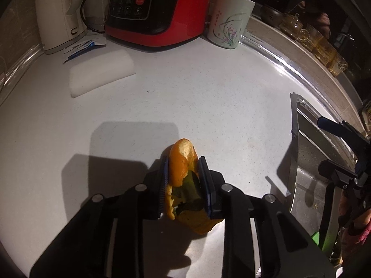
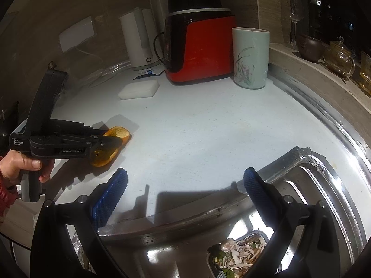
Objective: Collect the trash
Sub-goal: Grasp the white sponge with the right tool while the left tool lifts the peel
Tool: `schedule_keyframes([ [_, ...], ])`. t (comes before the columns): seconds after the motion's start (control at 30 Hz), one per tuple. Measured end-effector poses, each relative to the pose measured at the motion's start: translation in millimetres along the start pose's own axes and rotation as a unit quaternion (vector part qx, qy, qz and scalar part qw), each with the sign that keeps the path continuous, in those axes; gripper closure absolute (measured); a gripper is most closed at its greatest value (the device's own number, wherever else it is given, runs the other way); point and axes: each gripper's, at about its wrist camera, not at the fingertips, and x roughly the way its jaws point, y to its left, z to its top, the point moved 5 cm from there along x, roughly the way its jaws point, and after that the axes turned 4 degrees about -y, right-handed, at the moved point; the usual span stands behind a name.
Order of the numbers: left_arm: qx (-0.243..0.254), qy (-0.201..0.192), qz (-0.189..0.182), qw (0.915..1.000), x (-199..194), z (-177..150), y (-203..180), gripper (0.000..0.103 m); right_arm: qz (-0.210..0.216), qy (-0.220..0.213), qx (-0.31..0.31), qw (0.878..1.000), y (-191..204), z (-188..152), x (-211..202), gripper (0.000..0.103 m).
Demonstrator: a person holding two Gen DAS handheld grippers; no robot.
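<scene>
- Two grippers in play: left gripper (image 1: 184,180) clamped narrow on the orange peel (image 1: 182,159), pads pressing both sides; right gripper (image 2: 185,183) spread wide, nothing between the fingers.
- Peel down on the white countertop (image 1: 208,97), not lifted clear as far as either view shows; well apart from the sponge (image 1: 102,71) and the red blender base (image 1: 160,11) at the back.
- Peel in several curled pieces: orange outer skin, pale pith, a dark greenish bit (image 1: 189,186) wedged in the middle. Hard to tell if that bit is a leaf or a shadowed strip.
- Handling guess: very light, soft, springy; likely to fold or slip under squeeze, loose flaps prone to dropping off. Waxy outer skin probably slicker than the pith side.
- Best hold: across the thick stacked middle, where the pads sit now, not on the thin tip sticking out ahead.
- Lower flap (image 1: 199,224) hanging beyond the pads, not pinched; risk of tearing away on lift.
- Right gripper hovering over the sink edge (image 2: 185,217); foil tray of noodle leftovers (image 2: 241,254) in the sink below, probably next trash.
- Ceramic cup (image 2: 250,58) and glassware on the ledge (image 2: 338,58) far from the work, no clash expected.
</scene>
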Motion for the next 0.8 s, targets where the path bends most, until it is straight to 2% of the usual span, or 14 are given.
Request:
schedule_keyframes([
  [0.17, -0.037, -0.007, -0.004, 0.9993, -8.3, -2.0, 15.3, 0.083, 0.002, 0.001, -0.004, 1.0, 5.6, 1.9, 0.3, 0.004],
  [0.27, -0.057, -0.015, 0.011, 0.9982, -17.3, -2.0, 28.8, 0.084, 0.007, 0.004, -0.014, 1.0, 12.7, 5.5, 5.5, 0.004],
  [0.43, -0.074, -0.031, 0.023, 0.9965, -39.3, 0.8, 46.3, 0.084, 0.028, 0.01, -0.053, 0.998, 35.9, 27.6, 32.1, 0.004],
  [0.5, -0.073, -0.035, 0.032, 0.9962, -48.5, 0.6, 51.4, 0.084, 0.048, 0.012, -0.089, 0.995, 52.1, 43.8, 50.7, 0.004],
  [0.63, -0.078, -0.039, 0.045, 0.9952, -62.3, -0.9, 64.4, 0.084, 0.078, 0.008, -0.196, 0.977, 87.4, 79.8, 96.7, 0.004],
  [0.7, -0.085, -0.04, 0.047, 0.9945, -66.8, -3.3, 72.4, 0.084, 0.095, 0.008, -0.255, 0.962, 105.9, 97.2, 123.4, 0.004],
  [0.8, -0.092, -0.042, 0.05, 0.9936, -71.5, -7.8, 84.8, 0.084, 0.111, 0.022, -0.312, 0.943, 122.5, 115.6, 162.4, 0.004],
])
